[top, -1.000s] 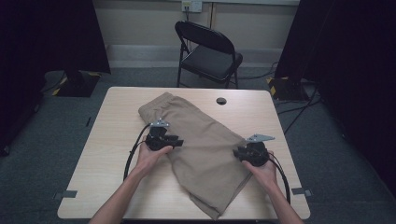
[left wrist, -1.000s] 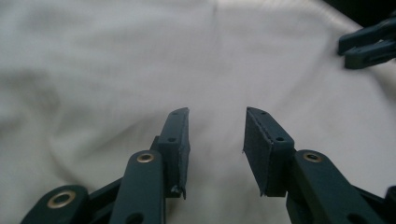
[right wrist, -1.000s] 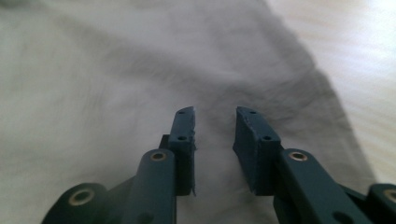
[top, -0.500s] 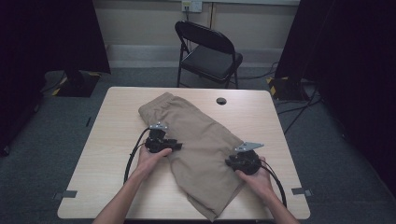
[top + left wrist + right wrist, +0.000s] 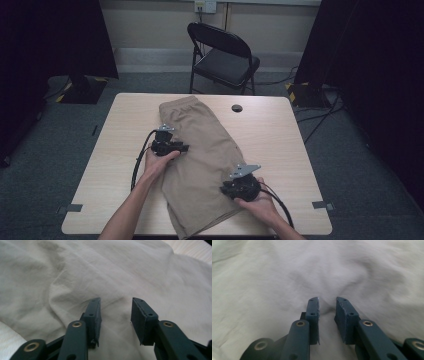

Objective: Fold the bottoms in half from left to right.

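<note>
On the table (image 5: 280,135), the tan shorts (image 5: 200,165) lie flat in the middle. At their left edge, the left gripper (image 5: 183,148) has its jaws apart. At their right edge, the right gripper (image 5: 223,189) has just been closing, its jaws apart over a small fold. The shorts look soft and light, so pinch an edge.

Khaki-tan shorts (image 5: 200,155), plain, no print, look pale cream up close in the gripper views. Table (image 5: 280,135) is light wood-grain w/ a small black round cap (image 5: 237,108) set in it. Left gripper (image 5: 172,147) black, grey plate on top; right gripper (image 5: 235,189) black too, grey plate. Jaws read dark blue-black close up, brass-coloured rivets. Folding chair (image 5: 225,55) black. Floor (image 5: 360,165) dark grey carpet.
</note>
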A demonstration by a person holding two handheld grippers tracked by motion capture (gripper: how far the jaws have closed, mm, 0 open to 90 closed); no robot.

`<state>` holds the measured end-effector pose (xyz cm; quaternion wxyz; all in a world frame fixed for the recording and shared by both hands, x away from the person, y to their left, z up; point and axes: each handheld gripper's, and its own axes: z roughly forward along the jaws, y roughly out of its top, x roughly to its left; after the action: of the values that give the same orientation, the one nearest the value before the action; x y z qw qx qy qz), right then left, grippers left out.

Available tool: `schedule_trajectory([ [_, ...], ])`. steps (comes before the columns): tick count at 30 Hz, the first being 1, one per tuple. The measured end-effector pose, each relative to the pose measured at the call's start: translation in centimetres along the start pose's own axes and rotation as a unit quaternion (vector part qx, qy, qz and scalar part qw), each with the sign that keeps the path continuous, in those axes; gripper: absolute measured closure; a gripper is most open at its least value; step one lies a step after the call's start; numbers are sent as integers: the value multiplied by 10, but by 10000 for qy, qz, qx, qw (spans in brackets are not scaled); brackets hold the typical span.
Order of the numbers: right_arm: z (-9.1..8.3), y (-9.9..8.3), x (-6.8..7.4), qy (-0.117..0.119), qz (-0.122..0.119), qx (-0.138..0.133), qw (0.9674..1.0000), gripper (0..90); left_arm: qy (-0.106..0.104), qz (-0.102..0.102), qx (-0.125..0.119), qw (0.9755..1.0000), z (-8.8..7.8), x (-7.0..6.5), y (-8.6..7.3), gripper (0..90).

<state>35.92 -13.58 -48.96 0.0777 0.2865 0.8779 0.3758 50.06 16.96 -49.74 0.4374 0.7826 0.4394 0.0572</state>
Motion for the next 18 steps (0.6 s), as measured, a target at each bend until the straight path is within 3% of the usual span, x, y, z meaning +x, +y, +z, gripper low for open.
schedule_trajectory([
  [3,3,5,8,125,-55,-82,9999,728,-99,34,189,9998,-2,-1,4,569],
  [5,-5,10,4,131,39,-317,9994,721,-144,212,311,9992,-13,-3,8,565],
  [7,-15,14,-6,-45,179,-547,9983,720,-190,220,207,9994,-29,-3,11,579],
  [9,-24,17,-21,-274,354,-725,9964,720,-166,328,231,9991,-43,-8,9,604],
  [10,-28,18,-29,-414,434,-775,9952,711,-252,424,258,9985,-48,-11,6,620],
  [12,-32,18,-44,-659,573,-805,9929,691,-289,536,254,9978,-57,-19,-2,638],
  [15,-32,15,-62,-848,739,-789,9905,674,-414,696,335,9961,-66,-31,-14,645],
  [18,-25,16,-72,-1033,704,-703,9897,682,-635,818,383,9939,-72,-41,-26,629],
])
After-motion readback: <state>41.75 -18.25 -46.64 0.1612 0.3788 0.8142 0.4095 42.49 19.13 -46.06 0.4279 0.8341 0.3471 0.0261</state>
